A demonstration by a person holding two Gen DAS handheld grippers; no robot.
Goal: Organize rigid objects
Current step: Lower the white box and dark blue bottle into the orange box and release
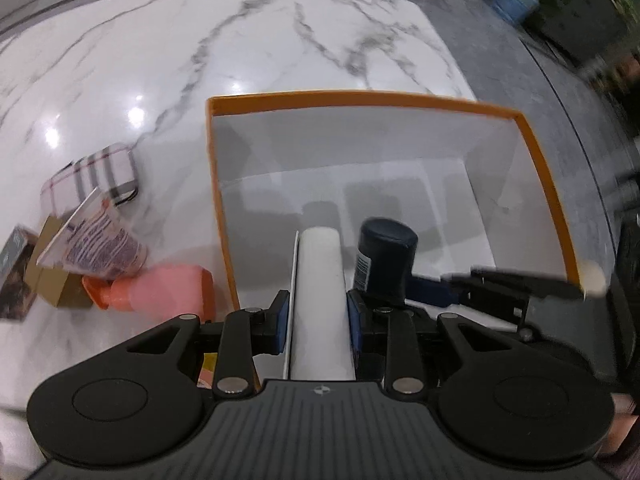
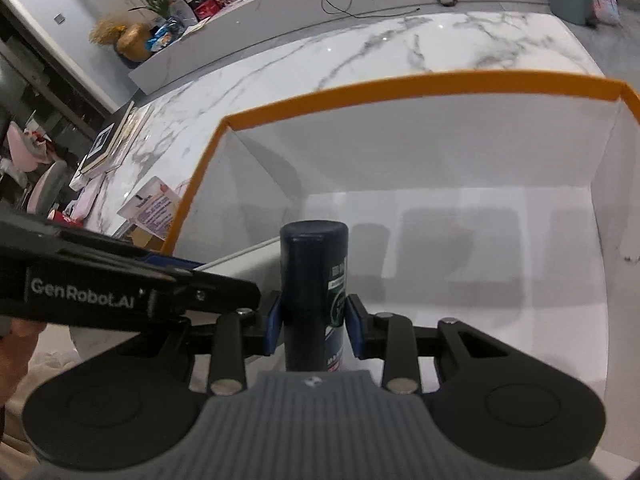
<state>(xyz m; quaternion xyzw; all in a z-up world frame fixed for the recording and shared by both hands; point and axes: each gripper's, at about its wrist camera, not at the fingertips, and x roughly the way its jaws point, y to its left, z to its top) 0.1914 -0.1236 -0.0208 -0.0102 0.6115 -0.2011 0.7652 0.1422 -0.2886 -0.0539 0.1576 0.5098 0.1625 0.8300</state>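
Our left gripper [image 1: 318, 312] clamps a white tube-shaped container [image 1: 320, 280]; our right gripper [image 2: 314, 326] clamps a dark blue round can [image 2: 314, 280] at its three o'clock, over the orange-rimmed white box [image 1: 532, 152]. They may bump, maybe touching already.

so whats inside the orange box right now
Its white floor looks bare where visible. The white tube and dark can are held over the orange box by the grippers, covering the floor beneath them.
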